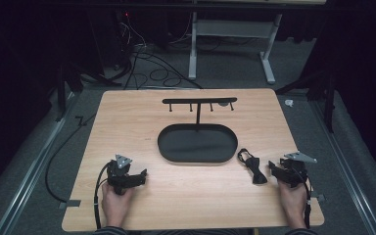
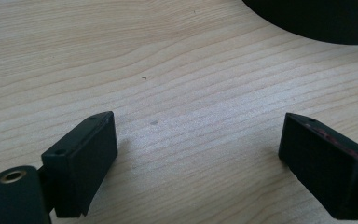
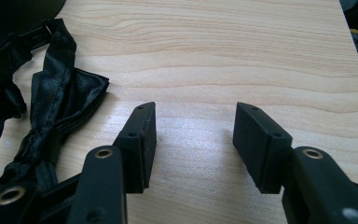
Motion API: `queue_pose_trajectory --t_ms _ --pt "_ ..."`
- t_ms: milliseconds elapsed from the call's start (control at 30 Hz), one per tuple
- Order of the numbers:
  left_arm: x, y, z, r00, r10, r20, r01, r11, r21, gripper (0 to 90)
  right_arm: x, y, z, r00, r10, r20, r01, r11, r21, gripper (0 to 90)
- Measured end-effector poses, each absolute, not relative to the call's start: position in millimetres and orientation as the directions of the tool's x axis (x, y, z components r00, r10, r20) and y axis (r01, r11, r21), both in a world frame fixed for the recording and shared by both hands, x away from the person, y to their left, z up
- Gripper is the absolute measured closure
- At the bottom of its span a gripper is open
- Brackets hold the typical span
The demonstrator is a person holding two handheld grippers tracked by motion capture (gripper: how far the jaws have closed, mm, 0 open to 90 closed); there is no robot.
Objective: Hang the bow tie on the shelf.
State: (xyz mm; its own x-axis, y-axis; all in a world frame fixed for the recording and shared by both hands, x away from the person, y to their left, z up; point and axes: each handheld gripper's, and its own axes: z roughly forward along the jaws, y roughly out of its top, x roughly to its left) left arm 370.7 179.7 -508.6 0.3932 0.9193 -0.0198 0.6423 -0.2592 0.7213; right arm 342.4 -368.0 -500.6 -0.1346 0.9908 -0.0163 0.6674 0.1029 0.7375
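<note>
in the high view a light wooden table [image 1: 186,196] takes up the middle of the frame, with a black oval tray [image 1: 197,143] at its centre and a thin black post rising from the tray's far side to a black horizontal rack bar with small hooks [image 1: 199,101] in the upper middle. at lower left a hand [image 1: 116,203] holds the left gripper [image 1: 133,177], its jaws spread apart and pointing toward the right of the frame over bare wood. at lower right the other hand [image 1: 293,198] holds the right gripper [image 1: 274,170], jaws parted, just beside a black satin bow tie with its strap [image 1: 252,167], which lies on the table between the tray and that gripper. in the left gripper view the two black jaws rise from the lower left and lower right corners, set wide apart with nothing between them but the pale wood grain [image 2: 182,84]; the dark curved edge of the tray [image 2: 317,21] shows at the upper right. in the right gripper view the jaws stand released, a clear gap of wood between them, holding nothing; the crumpled bow tie [image 3: 51,100] lies along the left side of the frame, just beside the left-hand jaw, and whether it touches that jaw cannot be told.
</note>
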Motion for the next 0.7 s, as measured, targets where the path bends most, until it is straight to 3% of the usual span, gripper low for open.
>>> queue_pose_trajectory --t_ms 700 --pt "370.7 179.5 -508.7 0.393 0.919 -0.02 0.641 -0.259 0.722 11.9 341.9 -367.2 -500.6 -0.135 0.991 -0.016 0.67 0.104 0.735 49.2"
